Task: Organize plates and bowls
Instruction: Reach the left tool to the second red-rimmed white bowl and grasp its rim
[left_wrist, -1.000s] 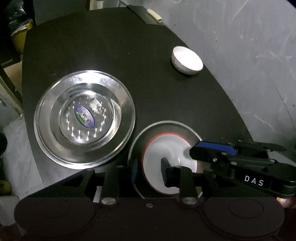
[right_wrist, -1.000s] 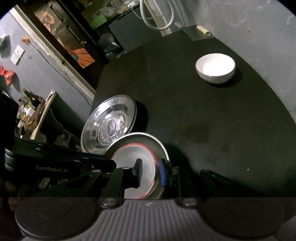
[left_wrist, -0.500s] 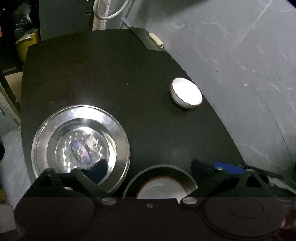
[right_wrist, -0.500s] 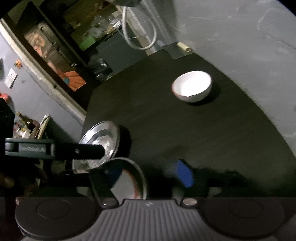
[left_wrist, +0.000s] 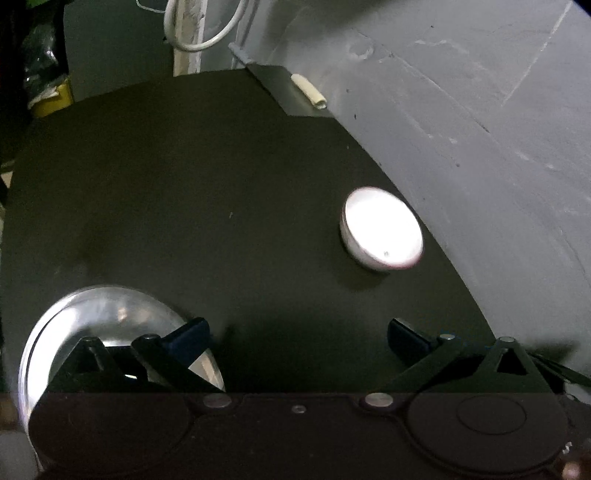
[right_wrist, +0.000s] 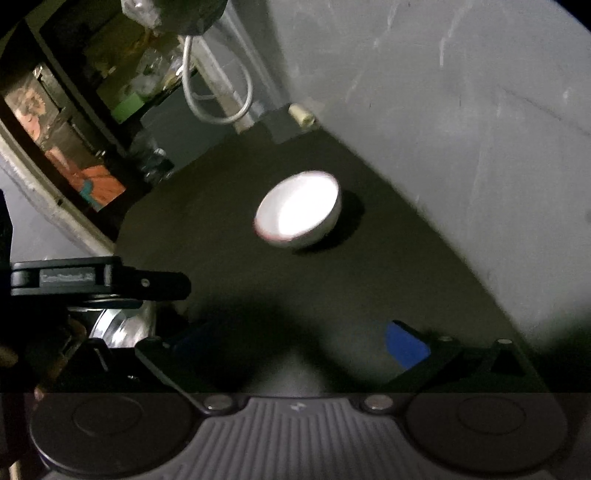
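Note:
A white bowl (left_wrist: 382, 230) sits on the black table (left_wrist: 184, 206) near the grey wall; it also shows in the right wrist view (right_wrist: 297, 210). A steel plate (left_wrist: 107, 317) lies at the lower left, partly hidden behind my left finger. My left gripper (left_wrist: 299, 338) is open and empty above the table, well short of the bowl. My right gripper (right_wrist: 295, 343) is open and empty, with the bowl ahead of it. The left gripper's body (right_wrist: 92, 278) shows at the left of the right wrist view, over the steel plate (right_wrist: 122, 325). The red-rimmed plate is out of view.
A grey wall (left_wrist: 480, 147) runs along the table's right side. A small cream roll (left_wrist: 308, 94) lies on a grey strip at the far corner. A white cable loop (left_wrist: 199, 26) hangs behind the table. Shelves with clutter (right_wrist: 74, 122) stand at the left.
Both grippers opened, let go of the red-rimmed plate and drew away from it. Both views now face toward the white bowl, and the red-rimmed plate has dropped out of sight.

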